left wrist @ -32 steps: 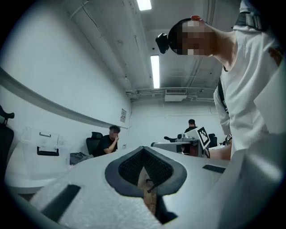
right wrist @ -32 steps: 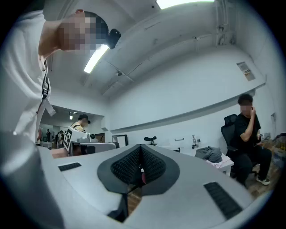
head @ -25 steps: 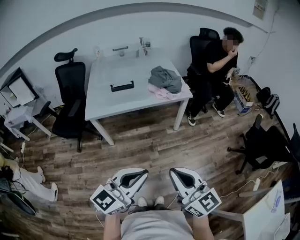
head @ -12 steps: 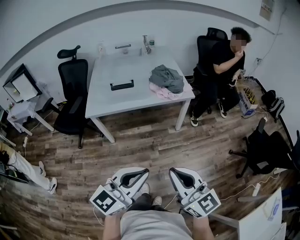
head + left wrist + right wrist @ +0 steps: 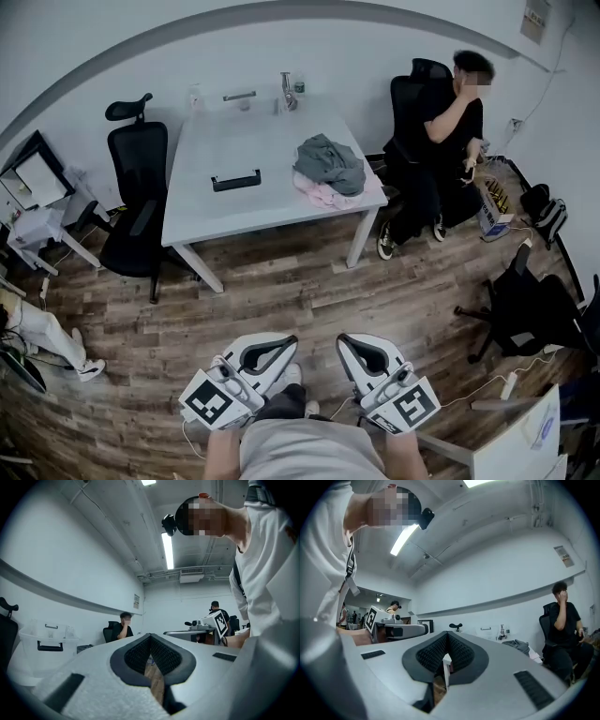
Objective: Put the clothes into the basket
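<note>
A grey garment (image 5: 330,159) lies heaped on a pink one (image 5: 323,192) at the right end of the white table (image 5: 281,202); in the right gripper view the pile (image 5: 516,644) shows small and far off. A pale see-through basket with a black handle (image 5: 235,180) stands on the table's left half, and it appears as a white tub (image 5: 47,644) in the left gripper view. My left gripper (image 5: 281,344) and right gripper (image 5: 352,340) are held close to my body, over the wooden floor and well short of the table. Both are shut with nothing between the jaws.
A black office chair (image 5: 141,202) stands left of the table. A person sits on another chair (image 5: 441,141) at its right end. A third chair (image 5: 525,300), a cable strip and bags are on the floor at right. Someone's legs (image 5: 47,333) show at far left.
The head view has shifted a little, so the table sits slightly further left. The seated person has raised a hand to the head. Both grippers stay shut in the same place.
</note>
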